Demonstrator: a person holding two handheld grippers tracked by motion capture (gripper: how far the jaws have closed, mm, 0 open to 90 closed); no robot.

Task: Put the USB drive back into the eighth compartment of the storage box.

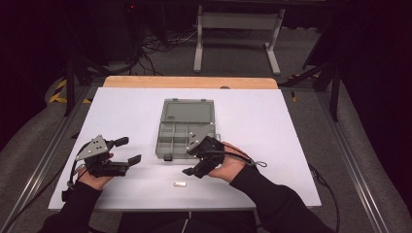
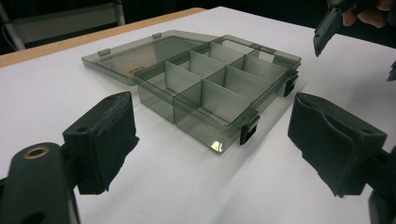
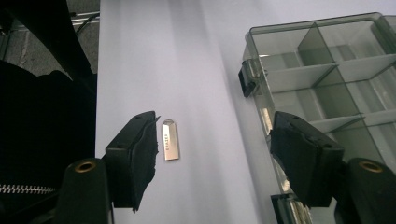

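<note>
While the compartment box [image 1: 183, 136] is lying open on the white table [image 1: 272, 126] with its lid folded back, the small metal USB stick [image 1: 180, 184] is lying flat on the table in front of it, near the person's edge and apart from the box. I am judging that the work in hand is to put this stick into one of the compartments. All the compartments that I am able to see are looking empty, so only the opening of the box seems done; the picking, the carrying and the dropping are all left to do.

The right gripper [image 1: 195, 169] is hanging over the table between the box and the stick, with its jaws standing apart and holding nothing. In the right gripper view the USB stick [image 3: 171, 140] is lying just beside the inner face of the left jaw, not centred between the two, and no pad is touching it. The left gripper [image 1: 127, 151] is resting to the left of the box, its jaws also wide apart and empty.
</note>
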